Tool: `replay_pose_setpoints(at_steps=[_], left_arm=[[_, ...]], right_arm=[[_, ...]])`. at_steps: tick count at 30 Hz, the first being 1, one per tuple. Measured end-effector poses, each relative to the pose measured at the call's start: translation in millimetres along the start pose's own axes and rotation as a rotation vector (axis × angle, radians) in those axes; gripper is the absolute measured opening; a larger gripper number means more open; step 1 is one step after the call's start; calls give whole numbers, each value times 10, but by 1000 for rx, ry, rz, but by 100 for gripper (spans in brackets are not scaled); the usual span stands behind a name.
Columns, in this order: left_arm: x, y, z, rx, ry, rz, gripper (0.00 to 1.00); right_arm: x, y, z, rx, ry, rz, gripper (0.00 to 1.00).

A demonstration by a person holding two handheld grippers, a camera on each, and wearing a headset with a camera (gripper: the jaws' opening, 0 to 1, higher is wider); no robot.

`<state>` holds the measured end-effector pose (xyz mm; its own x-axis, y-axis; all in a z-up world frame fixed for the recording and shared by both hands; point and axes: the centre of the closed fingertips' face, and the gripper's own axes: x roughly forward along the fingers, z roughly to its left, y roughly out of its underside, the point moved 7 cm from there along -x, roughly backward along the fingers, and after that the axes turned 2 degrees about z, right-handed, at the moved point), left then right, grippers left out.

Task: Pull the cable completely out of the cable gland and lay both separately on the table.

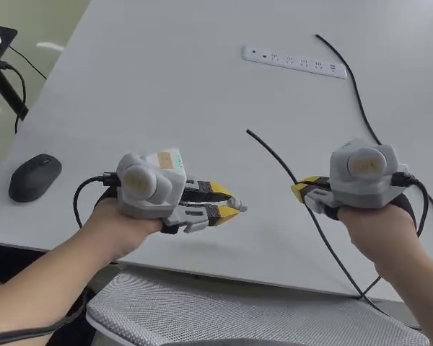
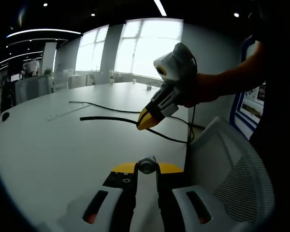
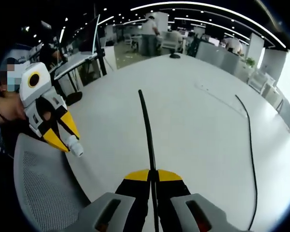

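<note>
A small grey cable gland [image 1: 239, 207] sits pinched in the yellow tips of my left gripper [image 1: 231, 202], held just above the white table [image 1: 166, 86]. In the left gripper view the gland [image 2: 147, 165] shows between the shut jaws of the left gripper [image 2: 147, 170]. My right gripper [image 1: 301, 189] is shut on a thin black cable [image 1: 270, 153] whose free end points away across the table. In the right gripper view the cable [image 3: 147, 125] runs out straight from the right gripper [image 3: 153, 176]. Gland and cable are apart, a hand's width between them.
A white power strip [image 1: 294, 62] lies at the far side, and a second black cable [image 1: 355, 90] curves past it. A dark mouse [image 1: 35, 176] rests at the left near the table edge. A grey mesh chair back [image 1: 238, 317] stands below the near edge.
</note>
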<state>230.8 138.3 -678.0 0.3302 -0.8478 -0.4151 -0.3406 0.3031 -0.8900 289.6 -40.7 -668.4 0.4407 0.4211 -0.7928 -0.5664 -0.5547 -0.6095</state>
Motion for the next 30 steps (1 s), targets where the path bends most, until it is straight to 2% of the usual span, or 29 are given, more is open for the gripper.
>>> replay_pose_setpoints(at_steps=[6, 14, 19, 30], left_arm=[[-57, 93, 46, -3, -1, 3, 15], [-60, 228, 54, -17, 8, 10, 15], [-65, 363, 78, -49, 13, 15, 15], [-57, 504, 115, -65, 30, 26, 15]], right_arm=[[111, -119, 64, -51, -5, 7, 0], [259, -146, 138, -124, -31, 39, 0], [395, -229, 194, -168, -49, 44, 0], [727, -396, 337, -259, -91, 49, 0]])
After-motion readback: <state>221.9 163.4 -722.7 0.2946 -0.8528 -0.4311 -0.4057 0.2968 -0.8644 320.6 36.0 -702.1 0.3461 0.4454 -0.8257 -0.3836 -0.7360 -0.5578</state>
